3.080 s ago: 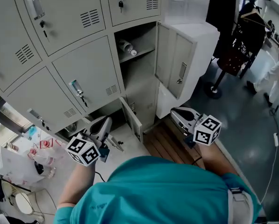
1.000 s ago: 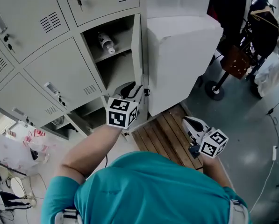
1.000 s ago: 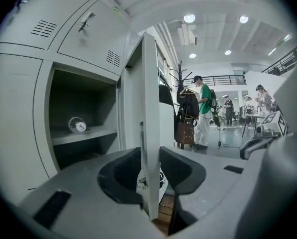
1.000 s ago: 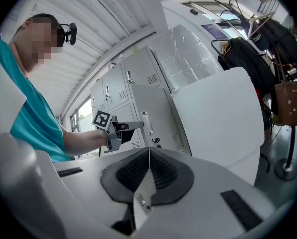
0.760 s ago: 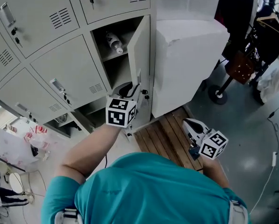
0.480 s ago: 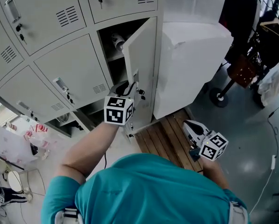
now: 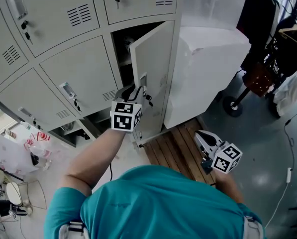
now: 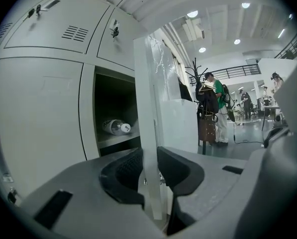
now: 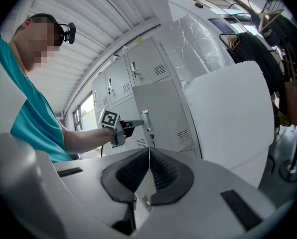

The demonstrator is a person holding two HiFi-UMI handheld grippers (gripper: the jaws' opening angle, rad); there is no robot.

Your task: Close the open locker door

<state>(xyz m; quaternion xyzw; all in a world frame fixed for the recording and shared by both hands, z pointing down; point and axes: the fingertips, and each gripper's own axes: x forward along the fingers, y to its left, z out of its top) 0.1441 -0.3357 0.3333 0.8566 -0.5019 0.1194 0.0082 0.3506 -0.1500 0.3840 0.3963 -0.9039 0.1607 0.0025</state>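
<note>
The open grey locker door [image 7: 155,66] stands half swung in front of its compartment, handle and key on its outer face. My left gripper [image 7: 137,90] reaches to the door's free edge near the handle. In the left gripper view the door [image 8: 145,108] runs between the two pads, which have just been closing and now press on it, so the left gripper [image 8: 149,159] is shut on the door's edge. A bottle [image 8: 116,127] lies on the shelf inside. My right gripper [image 7: 202,137] hangs low over the wooden pallet, away from the lockers, with its pads together; the right gripper [image 9: 148,159] holds nothing.
A white plastic-wrapped cabinet [image 7: 210,66] stands right of the open compartment. A wooden pallet [image 7: 174,149] lies at its foot. The lower locker [image 7: 83,128] is open too. Bags [image 7: 19,148] sit on the floor at left, a coat rack [image 7: 267,49] at right. People [image 8: 217,108] stand far off.
The door has swung from edge-on to partly covering the compartment, and my left gripper has moved left with it. The right gripper has hardly shifted.
</note>
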